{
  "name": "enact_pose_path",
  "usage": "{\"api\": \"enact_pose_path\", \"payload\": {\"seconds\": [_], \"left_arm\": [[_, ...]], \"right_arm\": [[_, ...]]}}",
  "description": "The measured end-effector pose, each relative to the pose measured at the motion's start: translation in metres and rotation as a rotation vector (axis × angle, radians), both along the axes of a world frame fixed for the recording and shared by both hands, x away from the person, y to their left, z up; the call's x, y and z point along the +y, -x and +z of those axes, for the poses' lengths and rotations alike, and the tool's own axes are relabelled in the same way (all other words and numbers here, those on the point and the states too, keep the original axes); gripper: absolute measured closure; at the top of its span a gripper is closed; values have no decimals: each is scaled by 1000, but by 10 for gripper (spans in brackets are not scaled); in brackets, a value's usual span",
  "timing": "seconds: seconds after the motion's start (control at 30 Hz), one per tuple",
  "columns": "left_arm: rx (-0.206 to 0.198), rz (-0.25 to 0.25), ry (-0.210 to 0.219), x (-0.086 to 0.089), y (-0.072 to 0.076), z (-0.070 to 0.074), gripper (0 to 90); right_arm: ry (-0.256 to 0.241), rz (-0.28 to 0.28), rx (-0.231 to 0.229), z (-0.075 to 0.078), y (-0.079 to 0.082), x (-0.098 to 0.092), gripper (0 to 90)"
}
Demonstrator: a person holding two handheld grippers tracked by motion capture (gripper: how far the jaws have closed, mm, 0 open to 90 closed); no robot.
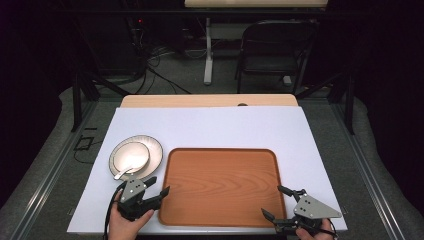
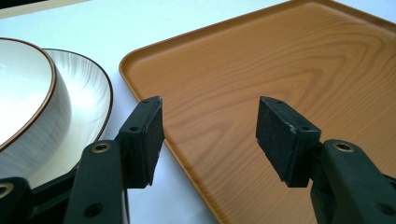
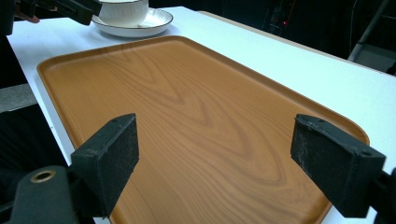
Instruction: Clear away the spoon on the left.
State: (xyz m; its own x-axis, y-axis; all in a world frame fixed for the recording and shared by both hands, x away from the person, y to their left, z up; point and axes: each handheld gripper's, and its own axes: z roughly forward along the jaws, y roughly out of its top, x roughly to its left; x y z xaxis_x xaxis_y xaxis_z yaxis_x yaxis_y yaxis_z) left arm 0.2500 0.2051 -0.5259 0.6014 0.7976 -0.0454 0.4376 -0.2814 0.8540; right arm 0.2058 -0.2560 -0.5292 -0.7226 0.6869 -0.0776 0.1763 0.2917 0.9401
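Covering the table (image 1: 210, 101), white sheet (image 1: 210, 127) holds tray (image 1: 220, 185), bowl (image 1: 131, 156) on plate (image 1: 154, 150); dark room, chair (image 1: 275, 47) behind; left gripper (image 1: 159, 189), right gripper (image 1: 276, 202) both agape, empty.

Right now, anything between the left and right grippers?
Only the bare wooden tray, seen in the high view, separates the left gripper from the right gripper.

Showing two black handheld grippers: left gripper (image 1: 157, 186) and right gripper (image 1: 277, 202), each carrying a grey three-cornered plate dotted with small screws. Sporting flat, scuffed black pads (image 2: 148, 133) on angular jaws, with brass-ringed holes (image 2: 101, 148) below. Trailing a black cable (image 1: 107, 214) at left.
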Motion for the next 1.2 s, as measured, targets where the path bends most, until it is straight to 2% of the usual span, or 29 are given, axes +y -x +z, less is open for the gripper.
{"api": "enact_pose_path", "payload": {"seconds": [0.27,0.53,0.8,0.87,0.97,1.1,1.2], "left_arm": [[14,10,12,4,0,2,448],[41,65,46,9,-1,5,452],[92,108,83,13,-5,15,521],[94,127,59,13,-7,17,562],[96,137,57,15,-9,19,617],[96,170,34,18,-12,24,706],[95,182,20,21,-13,26,736]], "right_arm": [[1,1,-2,0,1,0,147],[-2,1,8,0,0,1,147],[-3,5,10,0,0,0,147],[-3,5,11,0,-1,0,147],[-3,5,9,0,0,0,147],[-3,6,12,0,-1,0,147],[-2,6,13,0,-1,0,148]]}}
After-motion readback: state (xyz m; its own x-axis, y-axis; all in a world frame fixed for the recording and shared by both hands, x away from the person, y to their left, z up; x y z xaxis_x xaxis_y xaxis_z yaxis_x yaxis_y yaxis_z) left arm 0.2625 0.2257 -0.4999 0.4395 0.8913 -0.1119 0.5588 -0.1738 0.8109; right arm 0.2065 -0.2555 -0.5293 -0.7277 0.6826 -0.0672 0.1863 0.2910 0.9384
